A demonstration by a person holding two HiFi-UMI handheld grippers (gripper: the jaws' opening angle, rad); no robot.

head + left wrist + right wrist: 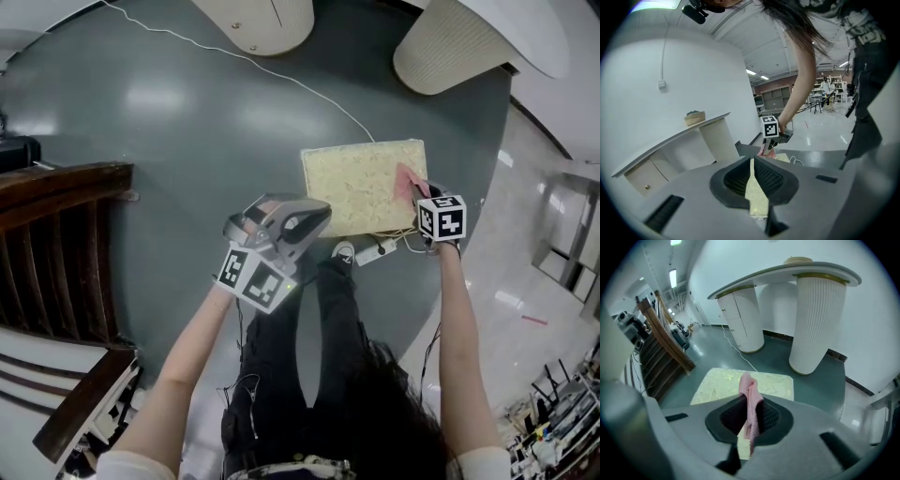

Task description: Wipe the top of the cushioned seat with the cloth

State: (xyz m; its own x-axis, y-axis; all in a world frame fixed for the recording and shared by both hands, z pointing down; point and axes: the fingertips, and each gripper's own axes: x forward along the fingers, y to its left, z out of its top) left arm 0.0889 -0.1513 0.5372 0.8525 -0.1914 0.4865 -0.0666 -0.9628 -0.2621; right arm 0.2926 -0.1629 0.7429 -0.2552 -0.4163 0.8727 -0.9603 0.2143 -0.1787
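The cushioned seat [361, 187] is a pale yellow patterned square on the grey-green floor. A pink cloth [409, 182] lies over its right edge, and my right gripper [424, 199] is shut on it. In the right gripper view the cloth [749, 392] hangs from between the jaws above the seat [719, 383]. My left gripper [298, 221] hovers off the seat's near left corner, shut with nothing in it. In the left gripper view a sliver of the seat [757, 194] shows past the jaws, with the right gripper [768, 146] and the cloth [763, 151] beyond.
Two white ribbed pedestals [452, 49] [264, 19] stand behind the seat, and a white cable [281, 77] runs from the back wall to it. A power strip [377, 251] and the person's shoe [343, 250] sit by its near edge. Dark wooden railing [58, 246] stands at left.
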